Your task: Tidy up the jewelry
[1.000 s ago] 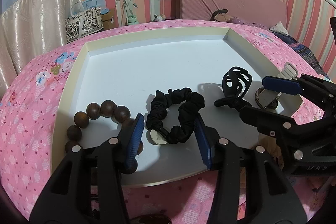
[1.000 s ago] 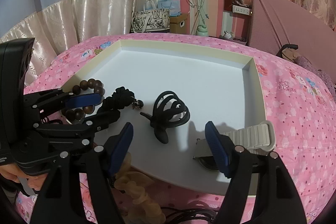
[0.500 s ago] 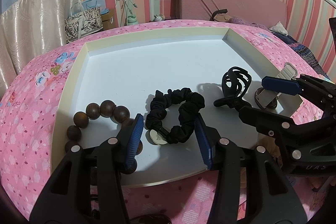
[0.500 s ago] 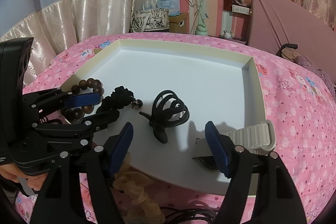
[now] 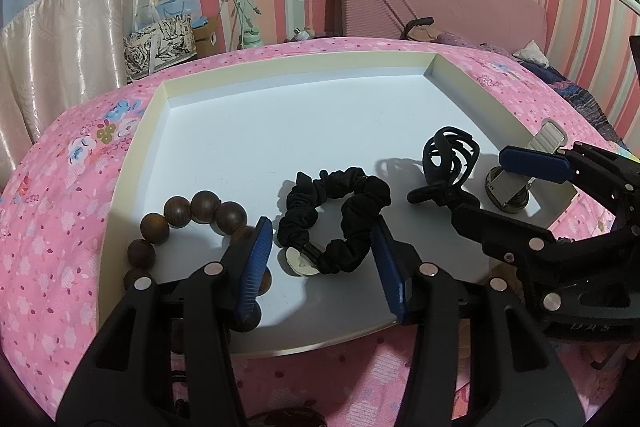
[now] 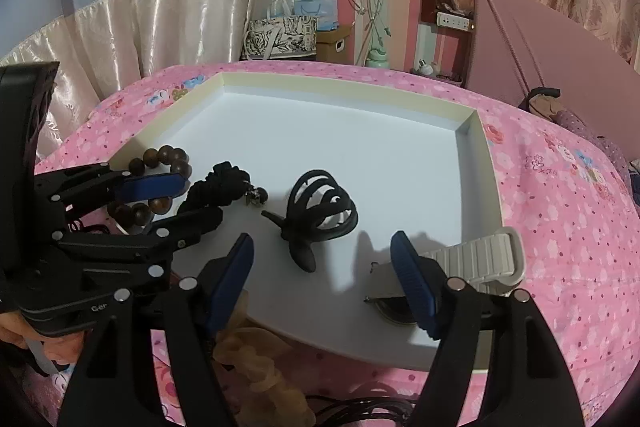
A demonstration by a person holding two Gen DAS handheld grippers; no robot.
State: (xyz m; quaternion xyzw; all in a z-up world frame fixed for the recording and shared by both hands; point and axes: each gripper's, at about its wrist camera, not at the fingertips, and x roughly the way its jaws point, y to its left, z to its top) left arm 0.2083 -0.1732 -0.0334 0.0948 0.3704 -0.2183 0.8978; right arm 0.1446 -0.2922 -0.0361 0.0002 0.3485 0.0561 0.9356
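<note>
A white tray [image 5: 280, 99] lies on the pink bed. In it, left to right, lie a brown wooden bead bracelet [image 5: 188, 215], a black scrunchie [image 5: 336, 215], a black claw hair clip [image 5: 450, 159] and a watch with a white band [image 5: 516, 179]. My left gripper [image 5: 324, 263] is open and empty, its fingers either side of the scrunchie at the tray's near edge. My right gripper [image 6: 324, 275] is open and empty, just in front of the hair clip [image 6: 324, 207], with the watch [image 6: 460, 267] at its right finger. The bracelet [image 6: 160, 183] and scrunchie [image 6: 220, 187] show at left.
A yellow scrunchie [image 6: 256, 375] lies on the pink bedspread [image 6: 560, 227] just outside the tray's near edge [image 6: 360, 347], with dark cords beside it. The back of the tray [image 6: 340, 131] is bare. A headboard and curtains stand behind the bed.
</note>
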